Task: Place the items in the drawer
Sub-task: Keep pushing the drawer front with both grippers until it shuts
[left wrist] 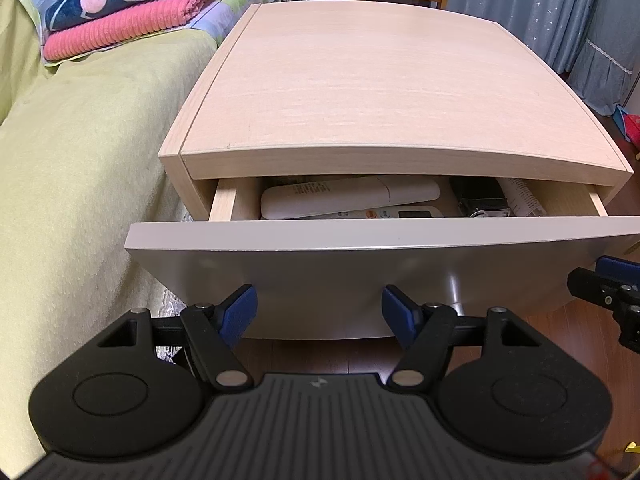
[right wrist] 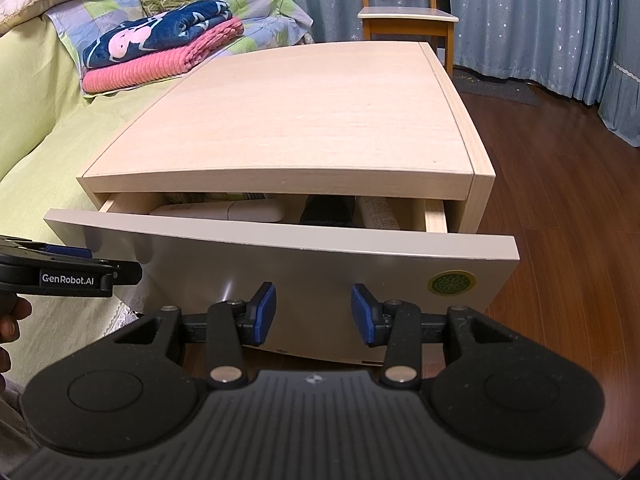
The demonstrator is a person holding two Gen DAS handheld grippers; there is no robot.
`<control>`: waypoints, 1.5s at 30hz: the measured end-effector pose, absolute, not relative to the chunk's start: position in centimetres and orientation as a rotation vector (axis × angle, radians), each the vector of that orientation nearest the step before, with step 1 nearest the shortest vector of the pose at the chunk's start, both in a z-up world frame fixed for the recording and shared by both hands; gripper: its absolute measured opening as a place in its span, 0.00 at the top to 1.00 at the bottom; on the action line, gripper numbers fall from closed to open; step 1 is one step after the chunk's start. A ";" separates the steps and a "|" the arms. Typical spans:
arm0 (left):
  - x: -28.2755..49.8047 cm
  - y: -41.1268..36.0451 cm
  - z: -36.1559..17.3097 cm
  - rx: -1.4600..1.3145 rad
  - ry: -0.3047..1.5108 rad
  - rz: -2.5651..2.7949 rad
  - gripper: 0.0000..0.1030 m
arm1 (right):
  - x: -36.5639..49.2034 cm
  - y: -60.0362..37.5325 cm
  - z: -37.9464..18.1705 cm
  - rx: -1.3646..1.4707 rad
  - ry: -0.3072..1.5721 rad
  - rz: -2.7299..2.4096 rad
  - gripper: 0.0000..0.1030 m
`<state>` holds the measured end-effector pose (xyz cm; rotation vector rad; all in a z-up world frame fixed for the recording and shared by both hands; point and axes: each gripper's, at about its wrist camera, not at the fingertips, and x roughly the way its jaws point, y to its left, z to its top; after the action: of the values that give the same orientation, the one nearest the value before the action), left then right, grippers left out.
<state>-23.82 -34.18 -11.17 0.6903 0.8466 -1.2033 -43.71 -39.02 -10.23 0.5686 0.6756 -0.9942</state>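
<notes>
Facing the nightstand (left wrist: 360,92) from the front, both grippers low in frame, just short of the drawer (left wrist: 360,264) front.

Left gripper (left wrist: 319,314): jaws spread wide, nothing between them, blue pads (left wrist: 240,312) clear of the grey front panel. Also seen at far left of the right wrist view, side-on, with a hand (right wrist: 10,320) behind it at the left edge.

Right gripper (right wrist: 313,312): jaws apart, empty, centred under the drawer front. Only its tip shows in the left view, at the right edge.

Drawer is pulled partly out, gap visible mid-frame under the curved wood top. Contents, left to right in the left view:
- white remote (left wrist: 348,196) lying flat, back side up
- second remote (left wrist: 384,213) under it, coloured buttons and a display showing at the front edge
- dark item (left wrist: 480,196), can't tell what it is
- white printed tube or roll (left wrist: 524,196) at the right side

Green round sticker (right wrist: 452,282) on the panel, right of centre in the right view. Nightstand top is bare.

Surroundings: bed (left wrist: 80,160) with a yellow-green cover touching the nightstand on the left of frame; folded pink and navy blankets (left wrist: 132,4) upper left; wooden chair (right wrist: 404,8) top centre; blue curtains (right wrist: 540,20) behind; dark wood floor (right wrist: 560,200) on the right.
</notes>
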 end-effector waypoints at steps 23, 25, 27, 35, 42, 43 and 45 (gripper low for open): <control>-23.9 -34.5 -11.1 0.695 0.826 -1.202 0.32 | -43.5 -39.9 -10.1 0.559 0.664 -1.000 0.63; -23.9 -34.6 -11.1 0.696 0.825 -1.202 0.32 | -43.4 -40.0 -10.1 0.558 0.663 -1.000 0.63; -23.9 -34.7 -11.1 0.696 0.825 -1.202 0.32 | -43.4 -40.1 -10.1 0.558 0.663 -1.001 0.63; -23.7 -34.9 -11.3 0.696 0.824 -1.204 0.32 | -43.3 -40.3 -10.2 0.556 0.662 -1.003 0.63; -23.8 -35.0 -11.2 0.696 0.816 -1.207 0.32 | -43.1 -40.8 -10.1 0.552 0.663 -1.006 0.63; -23.8 -35.0 -11.2 0.696 0.816 -1.207 0.32 | -43.0 -40.8 -10.1 0.552 0.662 -1.006 0.62; -23.8 -35.1 -11.2 0.697 0.815 -1.206 0.32 | -43.0 -40.9 -10.1 0.551 0.662 -1.006 0.62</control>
<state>-23.78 -35.11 -11.17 0.6973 0.8155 -1.2058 -42.98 -40.92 -10.10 0.5514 0.6615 -1.0061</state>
